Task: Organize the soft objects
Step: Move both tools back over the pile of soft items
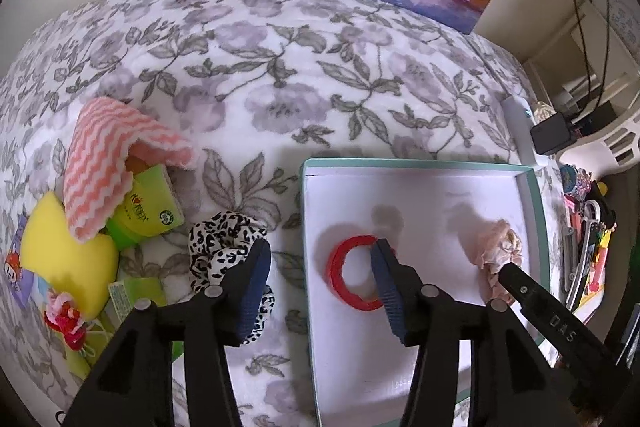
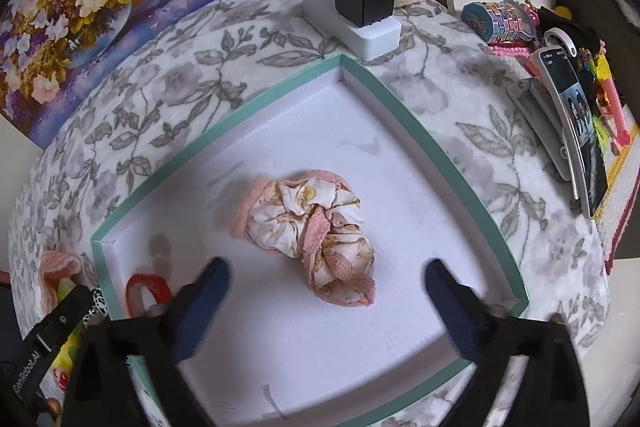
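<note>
In the left wrist view, the left gripper [image 1: 320, 269] points steeply down with its jaws apart, straddling the near-left rim of the teal-edged box [image 1: 536, 211]. One pad sits over the leopard-print scrunchie [image 1: 224, 247] on the floral blanket [image 1: 280, 67]; the other touches or overlaps the red band [image 1: 352, 279] lying released inside the box. Closing here could pinch the box wall or drag the red band back out. A pink zigzag cloth [image 1: 104, 171], yellow sponge [image 1: 60, 255] and green packet [image 1: 148, 211] wait nearby, outside the box.

In the right wrist view, the right gripper [image 2: 326, 291] hangs nearly straight down, jaws spread wide and empty, its pads clear of the pink floral scrunchie [image 2: 312, 235] resting mid-box. A careless lift could snag its loose lace edge and pull it away.
</note>
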